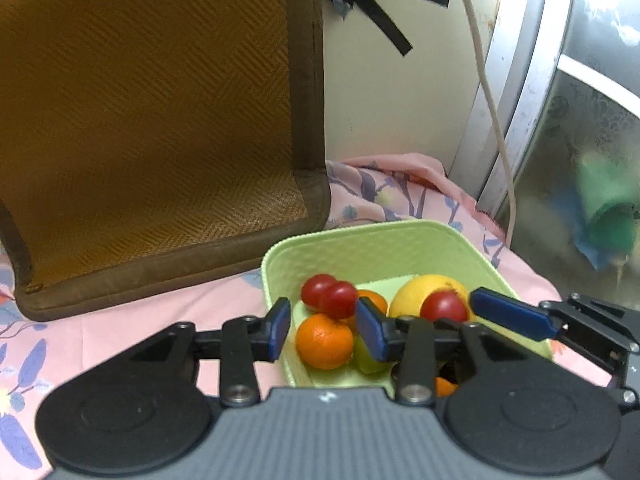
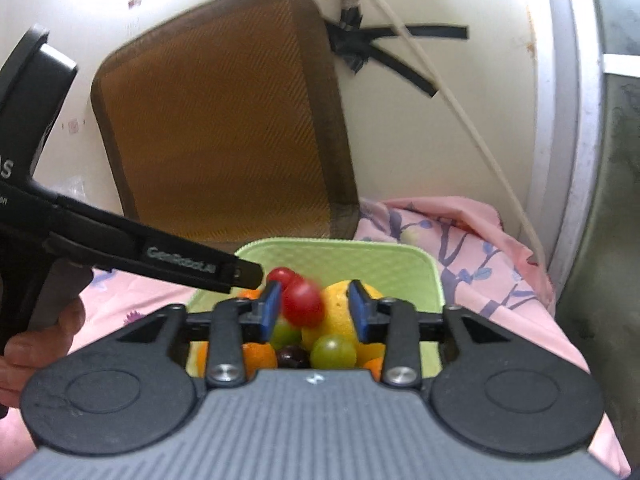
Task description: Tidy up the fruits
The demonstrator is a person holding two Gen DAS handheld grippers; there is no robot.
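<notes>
The small glossy red cherry tomato (image 2: 303, 305) sits atop the pile in the pale green plastic basket (image 2: 384, 264), between the spread fingers of the right hand-held gripper (image 2: 316, 312), which grasps nothing (the left hand-held gripper (image 1: 326, 326) likewise gapes); light, slick and easily bruised, it seems best pinched gently across its middle.

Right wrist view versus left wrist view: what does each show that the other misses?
Only the right wrist view shows a green grape, a dark grape, the person's hand and the mat's rounded top corner. Only the left wrist view shows a whole mandarin and the right hand-held gripper from outside, a red tomato between its fingers. Both share the green basket, yellow citrus, red tomatoes and pink floral cloth.
</notes>
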